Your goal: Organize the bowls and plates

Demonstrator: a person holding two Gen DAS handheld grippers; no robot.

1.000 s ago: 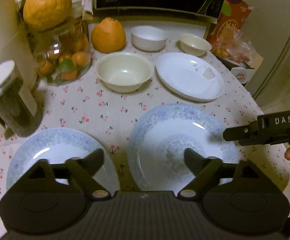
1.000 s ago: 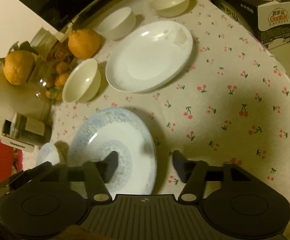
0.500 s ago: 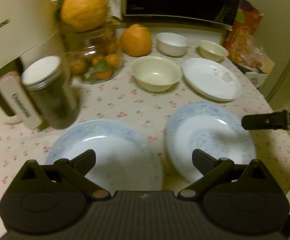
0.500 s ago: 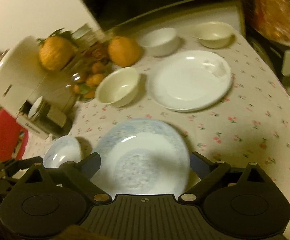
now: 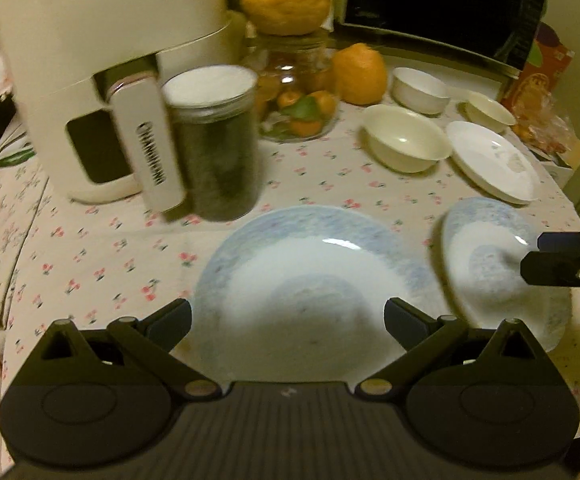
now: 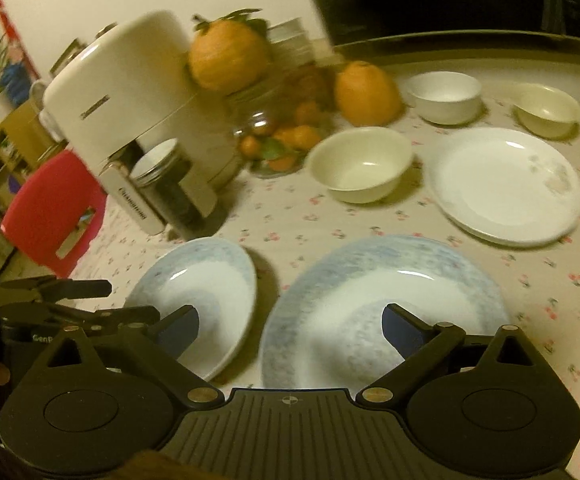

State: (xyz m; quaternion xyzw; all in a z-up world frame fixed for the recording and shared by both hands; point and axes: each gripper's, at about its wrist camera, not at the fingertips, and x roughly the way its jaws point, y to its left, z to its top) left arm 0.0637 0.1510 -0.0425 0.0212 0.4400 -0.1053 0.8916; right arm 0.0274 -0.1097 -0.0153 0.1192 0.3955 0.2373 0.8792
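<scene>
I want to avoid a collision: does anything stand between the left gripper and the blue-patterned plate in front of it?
Nothing visible does. The left gripper is open over the blue-patterned plate, with nothing between them.

White appliance (image 5: 90, 60), dark jar (image 5: 218, 140) beside it; oranges (image 5: 358, 76); microwave (image 5: 430, 4) behind.

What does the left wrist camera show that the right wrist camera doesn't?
Only the left wrist view: the printed carton and bagged fruit at the table's far right. Only the right wrist view: a red plastic stool beside the table. Both: two blue-patterned plates, the white plate, three bowls, and the dark jar.
</scene>
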